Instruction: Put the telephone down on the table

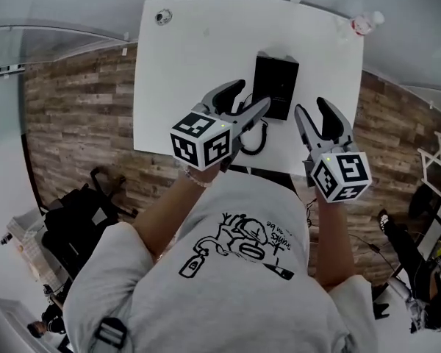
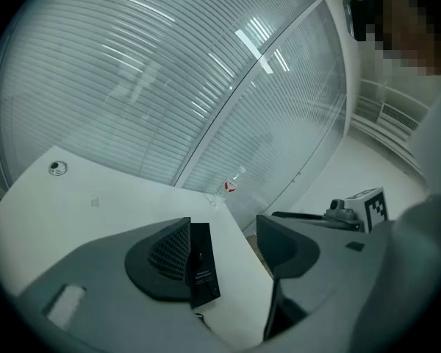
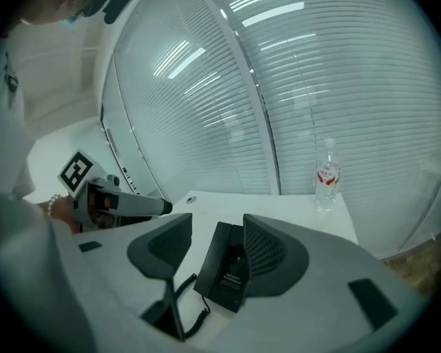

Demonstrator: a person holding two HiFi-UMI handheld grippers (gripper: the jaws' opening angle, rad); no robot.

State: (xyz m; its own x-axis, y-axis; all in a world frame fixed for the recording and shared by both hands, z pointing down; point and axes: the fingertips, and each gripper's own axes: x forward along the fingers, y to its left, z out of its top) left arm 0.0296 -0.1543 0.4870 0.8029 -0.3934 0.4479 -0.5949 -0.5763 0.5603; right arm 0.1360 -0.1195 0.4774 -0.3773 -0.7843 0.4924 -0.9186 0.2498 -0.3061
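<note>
Small round fitting (image 1: 163, 17) sat at the far left corner of the white desk (image 1: 184, 72). Left gripper (image 1: 253, 94) hung over the near edge, left of centre. In the left gripper view its jaws stood apart with nothing between them, only the desk and the telephone beyond. Black telephone (image 1: 275, 85) lay flat on the desk, about mid-width, nearer the near edge than the far one, untouched by either tool. Its coiled cord (image 1: 253, 142) curled at the near edge. Right gripper (image 1: 312, 106) hung just right of the telephone, also over the near edge. Its jaws were apart too, gripping nothing; the telephone showed past them in the right gripper view (image 3: 228, 271), not pinched. Clear plastic bottle (image 1: 366, 22) with a red label stood upright at the far right corner, well apart from the telephone.
</note>
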